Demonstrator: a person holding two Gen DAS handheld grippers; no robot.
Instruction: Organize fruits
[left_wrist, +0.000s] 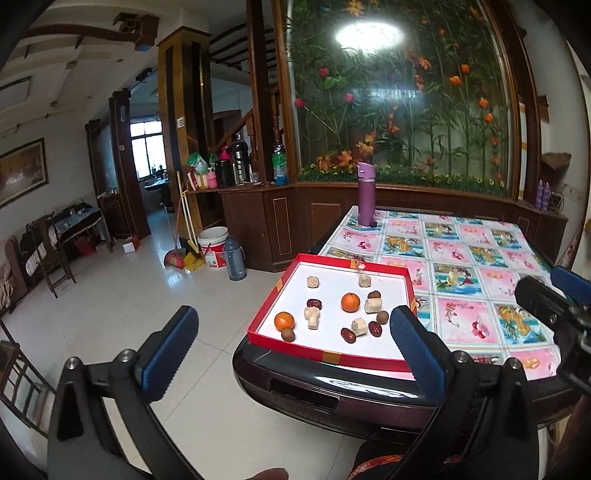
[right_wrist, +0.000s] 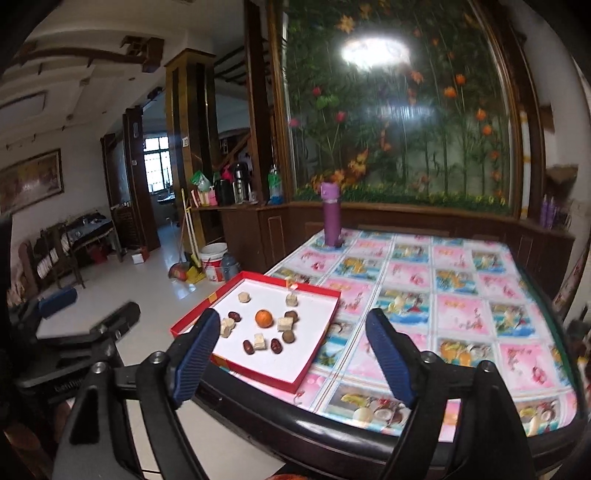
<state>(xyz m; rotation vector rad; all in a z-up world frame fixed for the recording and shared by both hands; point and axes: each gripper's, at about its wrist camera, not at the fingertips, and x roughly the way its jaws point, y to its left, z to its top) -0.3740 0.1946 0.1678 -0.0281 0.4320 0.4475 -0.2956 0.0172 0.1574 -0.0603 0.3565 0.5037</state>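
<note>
A shallow red box with a white floor sits at the table's near left corner. In it lie two oranges, several red dates, brown longans and pale beige chunks. One orange shows in the right wrist view; the other is hidden behind my finger. My left gripper is open and empty, held short of the table's near edge. My right gripper is open and empty, above the table's near edge beside the box.
The table has a pink and blue patterned cloth and a dark rim. A purple bottle stands at its far left corner. A tiled floor with a bucket, broom and chairs lies to the left. A flowered glass partition stands behind.
</note>
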